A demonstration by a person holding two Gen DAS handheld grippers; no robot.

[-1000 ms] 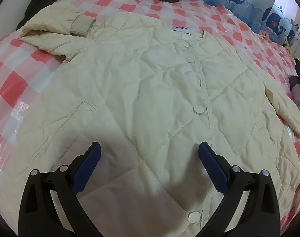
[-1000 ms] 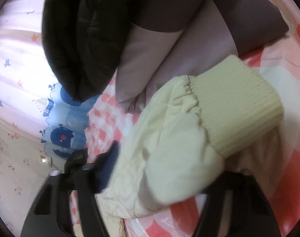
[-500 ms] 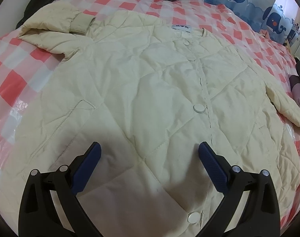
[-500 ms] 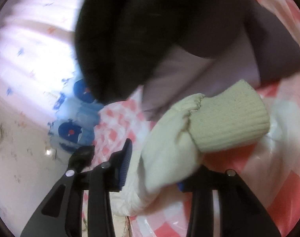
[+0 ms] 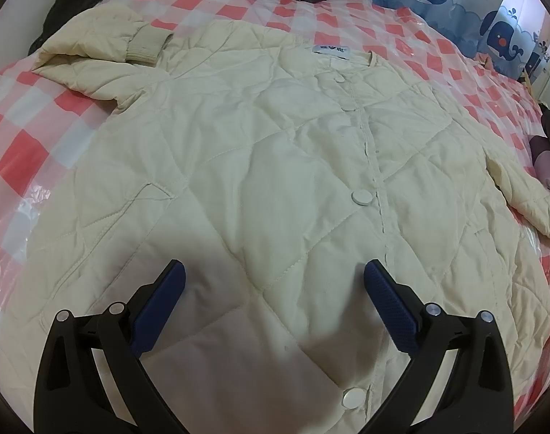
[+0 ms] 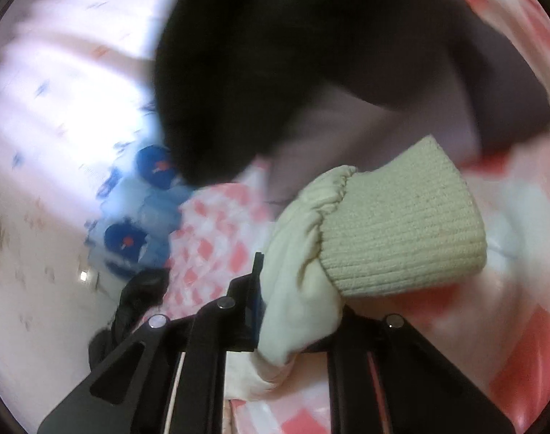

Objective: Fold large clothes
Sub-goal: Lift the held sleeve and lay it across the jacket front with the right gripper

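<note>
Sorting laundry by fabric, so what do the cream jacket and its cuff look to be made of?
The jacket looks like padded, quilted synthetic: matte shell, stitched diamond lines, puffy panels. The cuff, beyond the right claw, looks like ribbed knit with fine parallel ridges. Exact fibre cannot be told.

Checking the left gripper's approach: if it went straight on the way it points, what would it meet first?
Probably the cream quilted jacket itself: the open left gripper hangs over its front panel, left of the button placket. Depth is unclear.

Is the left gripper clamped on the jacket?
No. The left gripper hangs open above the cream quilted jacket, pads wide apart.
</note>
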